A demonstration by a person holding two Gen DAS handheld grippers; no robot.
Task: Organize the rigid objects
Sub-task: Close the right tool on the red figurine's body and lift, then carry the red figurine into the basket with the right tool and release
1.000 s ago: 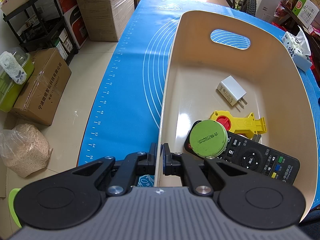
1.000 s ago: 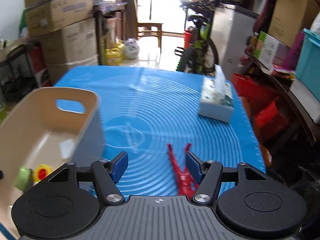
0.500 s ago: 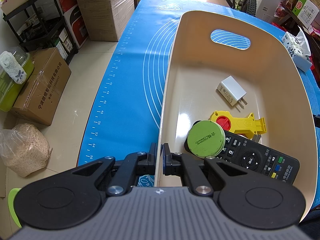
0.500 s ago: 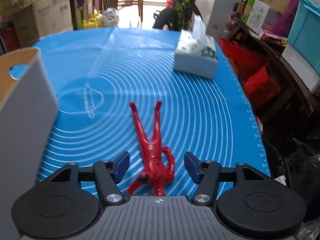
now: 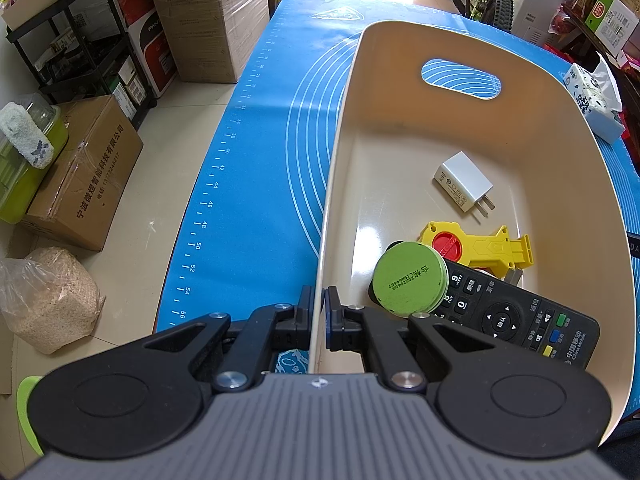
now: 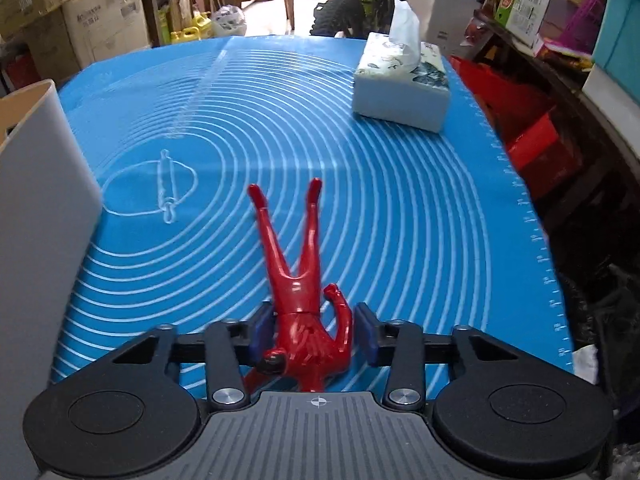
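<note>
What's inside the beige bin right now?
Inside the bin: a white charger, a yellow and red toy, a black remote and a green tin lying partly on the remote. The left gripper hides the near corner.

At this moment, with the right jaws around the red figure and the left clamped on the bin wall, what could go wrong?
1. The right gripper straddles the red figure at torso and bent arm; closing on that uneven shape may twist it or let it slip.
2. The left gripper pinches only the thin wall of the beige bin; a tug could tip it and shift the green tin resting on the remote.
</note>
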